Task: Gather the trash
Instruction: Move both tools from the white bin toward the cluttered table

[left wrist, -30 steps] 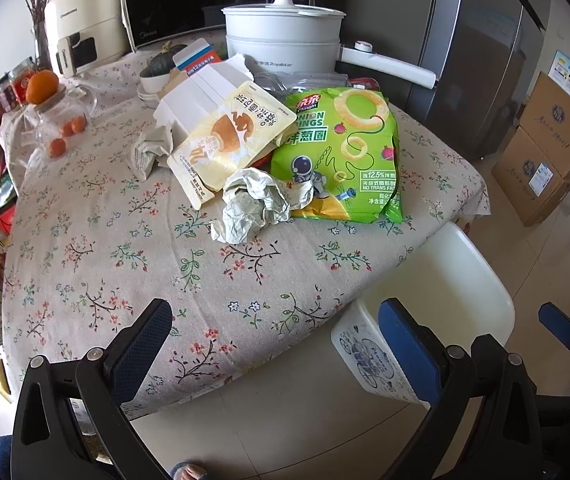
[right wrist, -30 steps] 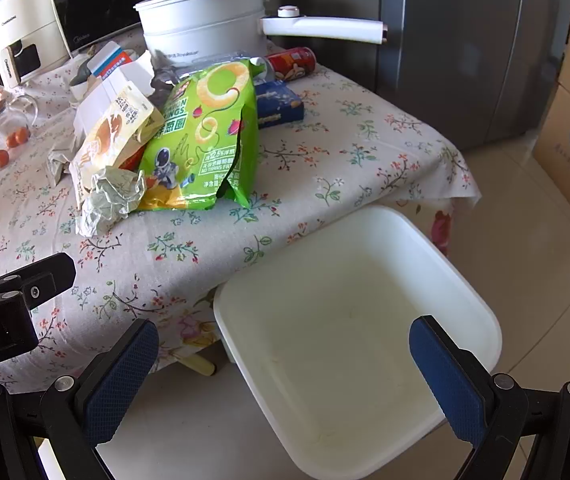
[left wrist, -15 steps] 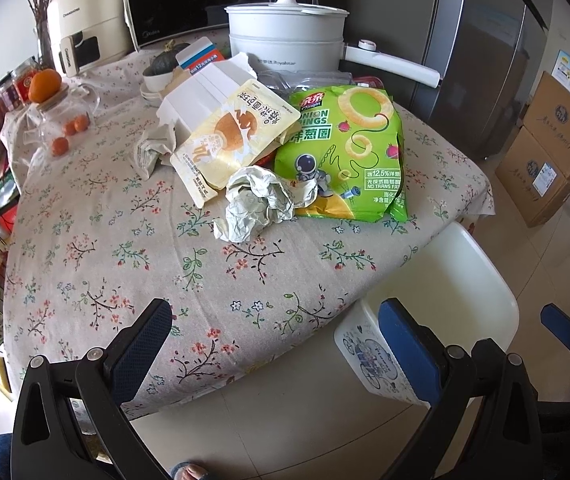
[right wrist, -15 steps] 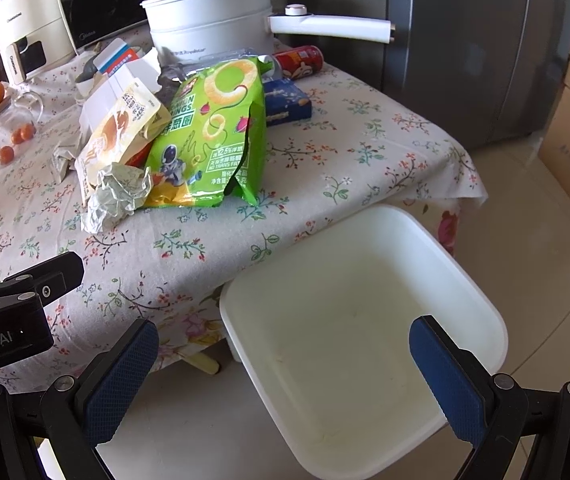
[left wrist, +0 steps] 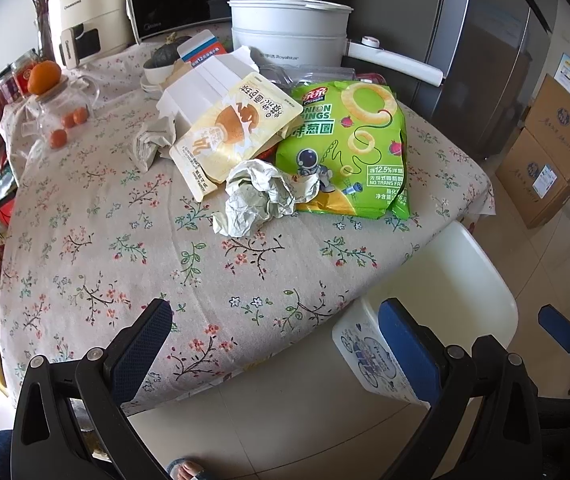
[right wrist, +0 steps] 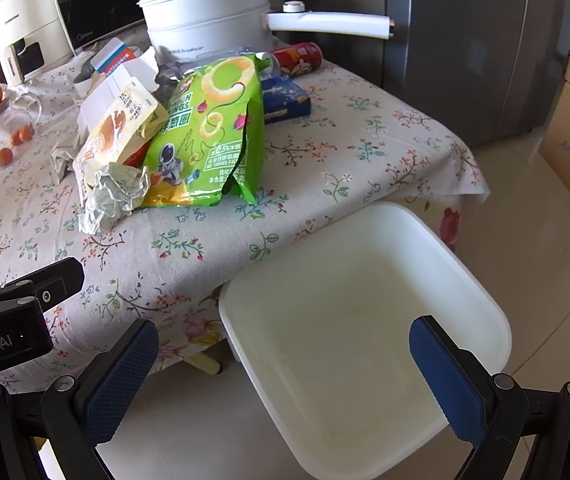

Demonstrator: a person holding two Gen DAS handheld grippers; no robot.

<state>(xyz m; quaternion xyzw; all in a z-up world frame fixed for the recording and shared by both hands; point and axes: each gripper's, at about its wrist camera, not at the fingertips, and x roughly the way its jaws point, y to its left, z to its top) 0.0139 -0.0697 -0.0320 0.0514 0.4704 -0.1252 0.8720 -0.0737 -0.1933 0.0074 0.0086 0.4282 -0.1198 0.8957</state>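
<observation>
Both hand-held grippers, left [left wrist: 275,344] and right [right wrist: 285,364], gape wide and empty off the counter [left wrist: 125,248] edge; white bin [right wrist: 365,320] sits just beside it, crumpled paper [left wrist: 257,196] well back.

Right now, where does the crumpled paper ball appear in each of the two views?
Left wrist view: crumpled paper ball sits near the centre, overlapping the lower left corner of the green onion rings bag.
Right wrist view: left of centre, at the same bag corner.
Shared landmark: the green bag.

Floral-clothed table [left wrist: 125,248]; grey fridge [right wrist: 465,40]; tiled floor [right wrist: 545,240]
</observation>
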